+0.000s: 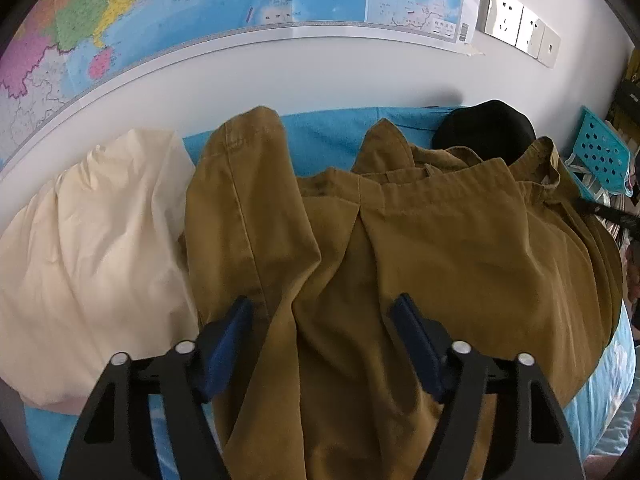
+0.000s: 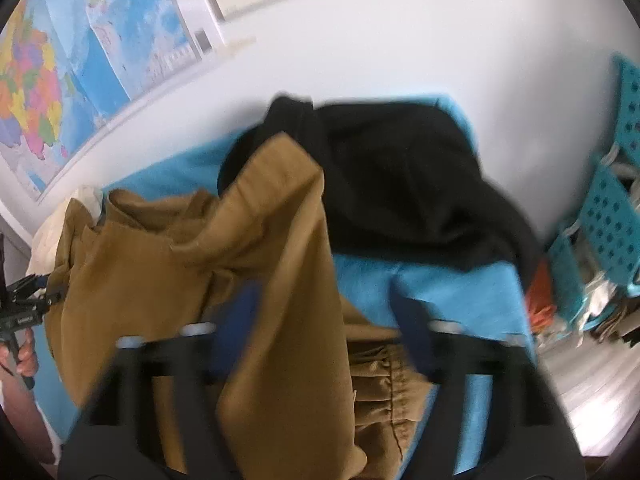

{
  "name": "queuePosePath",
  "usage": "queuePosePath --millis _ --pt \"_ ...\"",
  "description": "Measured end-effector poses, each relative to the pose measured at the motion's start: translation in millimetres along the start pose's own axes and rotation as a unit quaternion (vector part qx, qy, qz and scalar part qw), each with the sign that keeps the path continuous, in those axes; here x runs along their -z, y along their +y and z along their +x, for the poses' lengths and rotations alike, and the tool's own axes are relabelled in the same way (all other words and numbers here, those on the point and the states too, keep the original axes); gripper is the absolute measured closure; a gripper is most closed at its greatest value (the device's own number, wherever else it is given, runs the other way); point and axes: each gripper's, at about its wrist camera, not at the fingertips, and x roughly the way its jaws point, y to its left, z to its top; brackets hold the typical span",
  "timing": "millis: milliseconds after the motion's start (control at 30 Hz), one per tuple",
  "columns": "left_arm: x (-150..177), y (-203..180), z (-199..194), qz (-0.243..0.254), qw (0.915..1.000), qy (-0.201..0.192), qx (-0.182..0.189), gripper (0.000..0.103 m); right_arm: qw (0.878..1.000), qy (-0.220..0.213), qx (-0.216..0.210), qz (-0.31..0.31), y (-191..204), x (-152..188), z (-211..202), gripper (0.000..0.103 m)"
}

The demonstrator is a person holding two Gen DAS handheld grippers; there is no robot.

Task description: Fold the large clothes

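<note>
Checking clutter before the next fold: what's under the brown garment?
The brown garment lies on a blue sheet, which shows at its far and near edges. Its collar end overlaps a black garment. Whatever else lies beneath is covered.

Wall map point(image 1: 160, 12), sockets point(image 1: 516, 24), blue basket point(image 1: 600, 152)

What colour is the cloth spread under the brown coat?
Bright blue. The sheet shows best in the right wrist view, beside the brown coat.

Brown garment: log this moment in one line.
brown garment: rumpled on blue sheet | left gripper: open over it | right gripper: jaws apart, garment fold between, blurred
</note>
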Motion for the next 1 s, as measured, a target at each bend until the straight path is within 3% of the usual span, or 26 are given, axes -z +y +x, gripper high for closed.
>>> queuePosePath --millis 33,167,200,267,333,367,433,467,533,633,767,833,900,933,967,1000 --pt "-1 2 0 0.000 1.0000 -0.001 -0.002 0.040 1.000 0.013 -0.017 0.004 -3 1 5 0.099" --pt "-4 6 1 -0.003 1.0000 0.002 -0.001 0.044 0.997 -0.026 -0.044 0.058 -34 4 -17 0.100" --pt "-4 8 5 -0.005 0.9999 0.005 -0.007 0.050 0.995 -0.022 -0.055 0.084 -45 4 -15 0.100" --pt "-5 12 18 -0.019 0.9996 0.019 -0.001 0.051 0.994 -0.001 -0.047 0.094 -52 9 -3 0.100" --pt "-7 11 29 -0.028 0.9991 0.031 -0.001 0.050 0.997 0.022 -0.009 0.075 -41 14 10 0.090" --pt "-6 10 29 -0.030 0.9992 0.028 0.000 0.048 0.997 0.023 -0.010 0.075 -39 15 8 0.088" --pt "-4 8 21 -0.025 0.9995 0.018 0.012 0.035 0.995 0.006 -0.045 0.090 -39 18 -10 0.052" --pt "2 8 9 -0.028 0.9994 0.008 0.019 0.035 0.993 -0.019 -0.057 0.097 -40 22 -31 0.031" --pt "14 15 -14 -0.033 0.9982 -0.015 0.048 0.027 0.993 -0.060 -0.066 0.078 -37 37 -65 0.029" --pt "31 19 -43 -0.029 0.9963 -0.047 0.065 0.025 0.993 -0.069 -0.091 0.040 -28 70 -98 0.025" --pt "57 0 -68 0.004 0.9932 -0.066 0.095 0.025 0.997 -0.047 -0.066 -0.016 -6 115 -104 0.027" --pt "69 -19 -69 0.035 0.9911 -0.064 0.112 0.025 0.998 -0.034 -0.048 -0.033 5 133 -99 0.042" --pt "73 -41 -58 0.053 0.9888 -0.053 0.129 0.025 0.998 -0.022 -0.043 -0.030 5 139 -90 0.075" --pt "77 -46 -52 0.059 0.9883 -0.045 0.133 0.025 0.999 -0.016 -0.034 -0.027 4 140 -84 0.085" --pt "81 -52 -43 0.067 0.9889 -0.035 0.128 0.026 0.999 -0.015 -0.012 -0.025 2 141 -81 0.093" --pt "83 -56 -33 0.072 0.9908 -0.025 0.112 0.031 0.999 -0.021 -0.021 -0.012 -4 140 -85 0.096"
